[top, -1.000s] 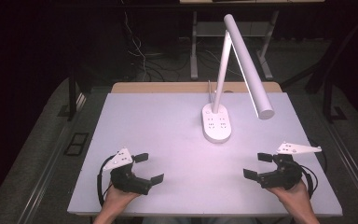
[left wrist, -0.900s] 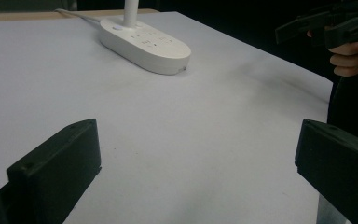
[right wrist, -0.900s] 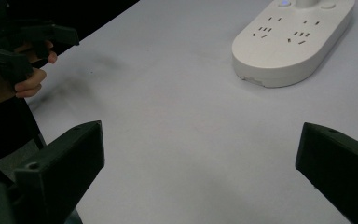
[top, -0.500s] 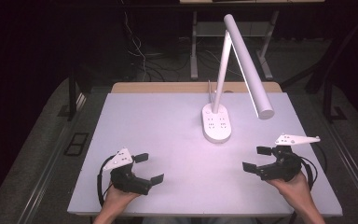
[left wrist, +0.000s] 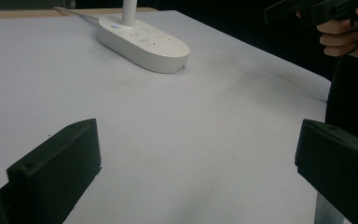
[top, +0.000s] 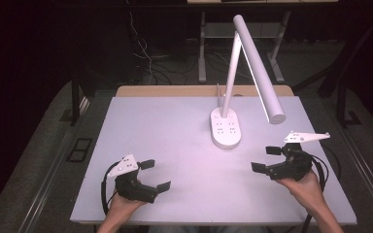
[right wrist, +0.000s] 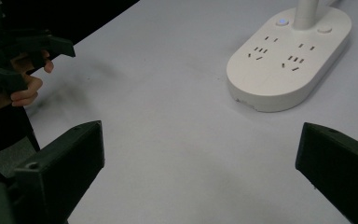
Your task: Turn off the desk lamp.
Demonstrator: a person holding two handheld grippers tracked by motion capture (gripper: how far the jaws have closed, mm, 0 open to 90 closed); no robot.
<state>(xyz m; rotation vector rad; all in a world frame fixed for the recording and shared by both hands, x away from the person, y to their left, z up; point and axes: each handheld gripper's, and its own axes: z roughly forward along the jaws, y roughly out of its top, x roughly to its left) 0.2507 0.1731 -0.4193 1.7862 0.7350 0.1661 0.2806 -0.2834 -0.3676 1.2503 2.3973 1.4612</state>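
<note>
High view: the table (top: 175, 131) is lying pale and mostly bare, its near edge running just under the person's wrists and its far edge meeting a wooden strip. The lamp (top: 252, 63) is standing right of centre toward the far side, its oval base (top: 226, 128) resting flat on the table and its long head slanting down to the right. Wide open surface is lying between the base and both hands. The left gripper (top: 154, 174) is sitting near the front left corner, jaws spread wide and gripping nothing. The right gripper (top: 266, 158) is hovering near the front right, just beside the right edge, jaws also spread wide and empty, well apart from the base.

Left gripper view: the left gripper (left wrist: 196, 158) is showing its two black jaws far apart with bare table between them. The base (left wrist: 142, 42) is lying well ahead, and the table's right edge is dropping off into dark beyond it. The right gripper (left wrist: 307, 9) is showing at the top right, held in a hand (left wrist: 349, 37).

Right gripper view: the right gripper (right wrist: 198, 161) is holding its jaws wide, nothing between them but table. The base (right wrist: 289, 60), with its rows of sockets, is lying ahead to the right, untouched. The left gripper (right wrist: 28, 51) is showing at the left edge.
</note>
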